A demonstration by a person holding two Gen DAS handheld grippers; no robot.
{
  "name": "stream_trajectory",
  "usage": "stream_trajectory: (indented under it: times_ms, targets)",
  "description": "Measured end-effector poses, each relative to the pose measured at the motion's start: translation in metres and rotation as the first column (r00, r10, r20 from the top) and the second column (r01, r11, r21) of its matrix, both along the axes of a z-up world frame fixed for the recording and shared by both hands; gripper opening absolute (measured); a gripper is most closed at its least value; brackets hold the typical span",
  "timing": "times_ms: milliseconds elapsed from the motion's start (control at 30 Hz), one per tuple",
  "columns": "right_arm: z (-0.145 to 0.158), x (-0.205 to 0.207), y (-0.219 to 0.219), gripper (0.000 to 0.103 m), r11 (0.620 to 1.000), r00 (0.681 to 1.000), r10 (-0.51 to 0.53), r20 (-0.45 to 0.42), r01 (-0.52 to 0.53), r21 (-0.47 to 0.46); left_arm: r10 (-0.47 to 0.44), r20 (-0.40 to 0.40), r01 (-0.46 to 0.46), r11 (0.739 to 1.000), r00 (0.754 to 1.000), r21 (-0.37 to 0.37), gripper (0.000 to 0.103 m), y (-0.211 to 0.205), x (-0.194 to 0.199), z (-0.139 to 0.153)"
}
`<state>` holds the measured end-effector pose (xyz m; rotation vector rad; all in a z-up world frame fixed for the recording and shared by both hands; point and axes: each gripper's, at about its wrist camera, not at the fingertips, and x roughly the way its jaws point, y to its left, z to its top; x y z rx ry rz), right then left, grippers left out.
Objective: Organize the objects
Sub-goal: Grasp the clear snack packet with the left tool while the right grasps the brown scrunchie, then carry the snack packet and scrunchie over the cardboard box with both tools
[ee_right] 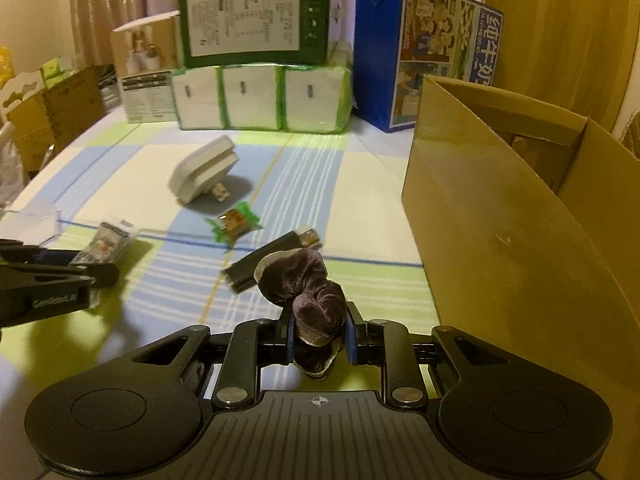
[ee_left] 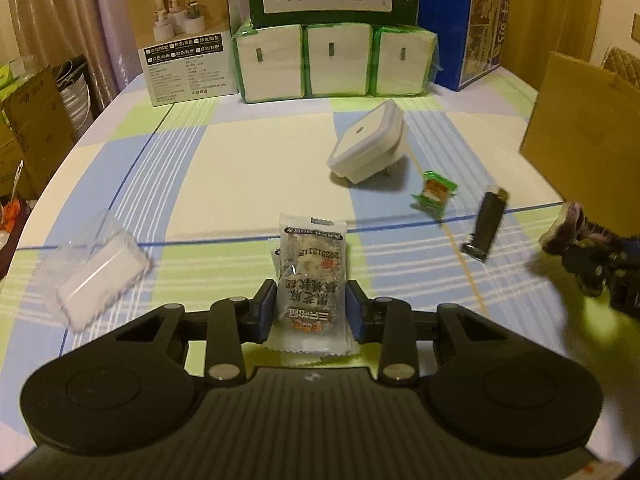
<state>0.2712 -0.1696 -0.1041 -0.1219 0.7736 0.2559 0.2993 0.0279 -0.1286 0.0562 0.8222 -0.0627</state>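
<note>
Left tool (ee_left: 311, 312): clenched on clear snack packet (ee_left: 312, 280), held near front edge of bench (ee_left: 248, 168). Right tool (ee_right: 318, 338): clenched on dark velvet cloth (ee_right: 310, 292), raised just left of open cardboard box (ee_right: 500, 216) at right edge of bench.

Probable step: deposit of both items in box.
- Carry cloth over near wall of box before release; avoid snagging loose end on rim.
- Keep packet pinched at mid-body; thin film, likely to slip.
- Route above black lighter (ee_right: 264, 266), green sweet (ee_right: 234, 224) and white plug adapter (ee_right: 204, 176), loose mid-bench.
</note>
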Motion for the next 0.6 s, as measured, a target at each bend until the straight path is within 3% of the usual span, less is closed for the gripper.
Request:
stream_trajectory:
  times_ms: [267, 600]
  targets:
    - [0.027, -0.044, -0.015, 0.020, 0.999, 1.000, -0.012, 0.006, 0.012, 0.036, -0.023, 0.028, 0.024, 0.999, 0.999, -0.042, 0.031, -0.023, -0.051, 0.039]
    - [0.086, -0.117, -0.046, 0.020, 0.994, 0.999, -0.046, 0.028, 0.043, 0.101, -0.059, 0.068, 0.066, 0.991, 0.996, -0.116, 0.031, -0.056, -0.127, 0.097]
